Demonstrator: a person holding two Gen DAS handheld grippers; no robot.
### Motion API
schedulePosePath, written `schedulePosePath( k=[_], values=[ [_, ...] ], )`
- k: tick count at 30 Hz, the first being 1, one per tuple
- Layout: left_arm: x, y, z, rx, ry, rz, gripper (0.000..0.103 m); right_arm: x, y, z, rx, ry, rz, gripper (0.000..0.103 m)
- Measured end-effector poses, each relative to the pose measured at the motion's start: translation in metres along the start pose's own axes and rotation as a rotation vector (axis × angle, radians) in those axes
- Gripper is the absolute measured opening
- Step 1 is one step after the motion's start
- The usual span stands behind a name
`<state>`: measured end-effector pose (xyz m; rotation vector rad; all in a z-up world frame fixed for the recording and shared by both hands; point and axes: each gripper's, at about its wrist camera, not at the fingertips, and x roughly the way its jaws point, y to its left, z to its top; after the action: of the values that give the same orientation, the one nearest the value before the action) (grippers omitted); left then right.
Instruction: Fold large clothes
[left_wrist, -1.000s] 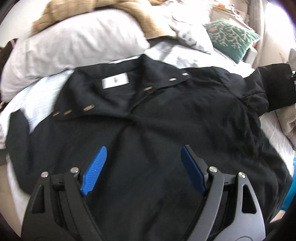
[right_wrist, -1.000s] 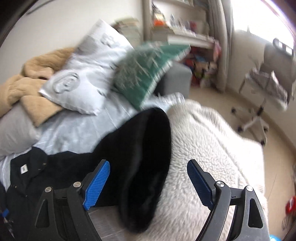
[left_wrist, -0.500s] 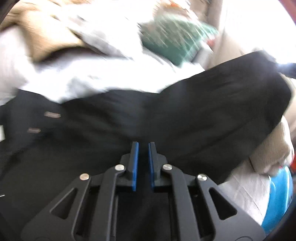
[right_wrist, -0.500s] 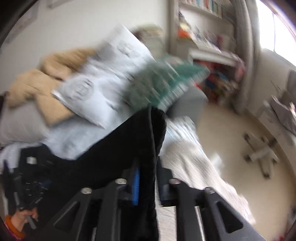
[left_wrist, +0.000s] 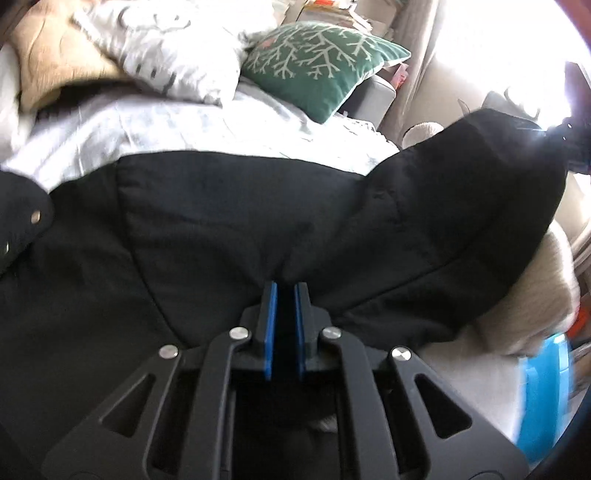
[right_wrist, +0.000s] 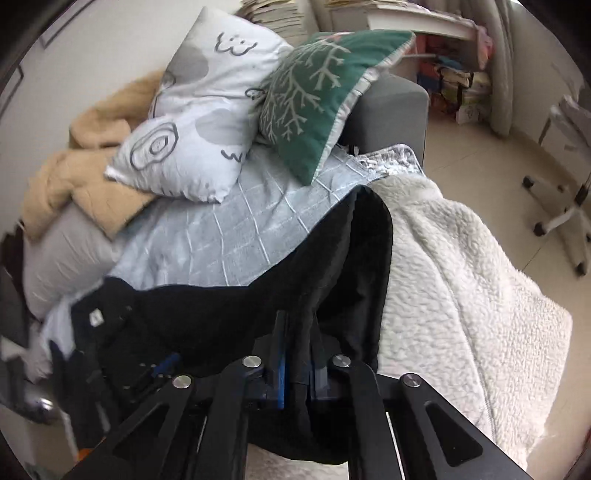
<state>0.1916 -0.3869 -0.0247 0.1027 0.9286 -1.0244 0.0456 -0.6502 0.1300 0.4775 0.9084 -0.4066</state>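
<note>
**Both grippers clamped on the black coat, sleeve lifted for the fold**

The black coat lies front-up across the pale bedsheet, its right-hand sleeve raised off the white fleece blanket. A second ago both pairs of jaws stood wide apart over the cloth; now the left gripper is pressed together on a pinch of fabric near the shoulder seam, and the right gripper is pinching the sleeve near its cuff, black cloth caught between the blue pads. The sleeve, which lay draped on the blanket, now hangs taut from that grip — so the grasping step looks finished and the sleeve is ready to be carried inward over the coat's body.

Beyond it, a green cushion and a printed pillow lean at the head of the bed. A blue tub shows at the left view's edge — its contents cannot be seen
</note>
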Motion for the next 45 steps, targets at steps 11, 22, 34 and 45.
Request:
schedulePosePath(
  k=[11, 22, 34, 45],
  values=[
    [-0.132, 0.058, -0.053, 0.008, 0.05, 0.176, 0.061, -0.087, 0.173, 0.017, -0.259, -0.132, 0.133, 0.006],
    [-0.264, 0.137, -0.12, -0.127, 0.036, 0.36, 0.066, -0.066, 0.366, -0.018, -0.483, -0.08, 0.208, 0.007],
    [-0.316, 0.197, -0.173, -0.286, 0.006, 0.433, 0.071, 0.005, 0.483, -0.08, -0.593, 0.166, 0.417, 0.041],
    [-0.236, 0.224, -0.128, -0.343, 0.03, 0.304, 0.071, 0.022, 0.386, -0.066, -0.493, 0.097, 0.276, 0.067]
  ],
)
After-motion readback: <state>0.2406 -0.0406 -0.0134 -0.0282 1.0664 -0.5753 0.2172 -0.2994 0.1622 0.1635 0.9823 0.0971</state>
